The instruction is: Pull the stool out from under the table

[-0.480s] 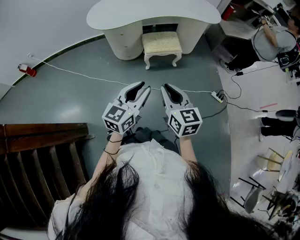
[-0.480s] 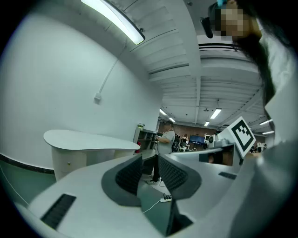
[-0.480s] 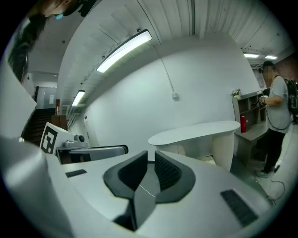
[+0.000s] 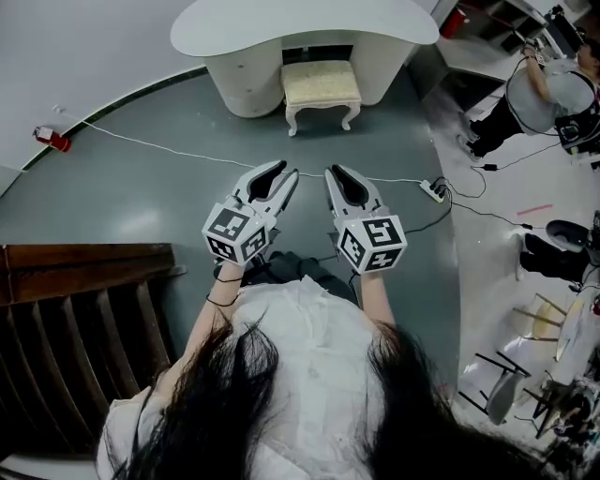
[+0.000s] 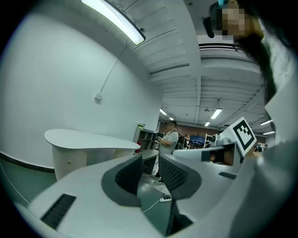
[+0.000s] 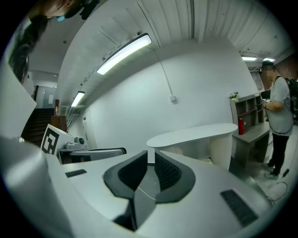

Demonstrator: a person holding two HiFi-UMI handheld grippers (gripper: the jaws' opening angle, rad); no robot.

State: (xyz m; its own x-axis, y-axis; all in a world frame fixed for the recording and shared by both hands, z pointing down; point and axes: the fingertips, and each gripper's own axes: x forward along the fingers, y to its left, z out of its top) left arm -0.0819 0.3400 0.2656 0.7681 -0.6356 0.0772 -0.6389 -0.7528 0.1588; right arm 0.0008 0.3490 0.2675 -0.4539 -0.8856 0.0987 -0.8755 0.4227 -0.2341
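Note:
A cream stool (image 4: 322, 84) with a padded seat and curved legs stands half under the white curved table (image 4: 300, 23) at the top of the head view. My two grippers hang side by side well short of it, over the grey floor. The left gripper (image 4: 289, 175) is shut and holds nothing. Beside it the right gripper (image 4: 331, 172) is shut too, also with nothing in it. The left gripper view shows the left gripper (image 5: 150, 160) with the table (image 5: 88, 139) far ahead at the left. Beyond the right gripper (image 6: 150, 160) in its own view, the table (image 6: 195, 132) is also distant.
A white cable runs across the floor between me and the stool to a power strip (image 4: 434, 192). A dark wooden slatted structure (image 4: 84, 300) stands at my left. A small red object (image 4: 52, 139) lies by the wall. A person (image 4: 544, 89) stands by shelves at the upper right.
The head view has shifted slightly, so table and stool sit a touch left. Both grippers hold almost the same place and stay shut. The person at the upper right has stepped a little.

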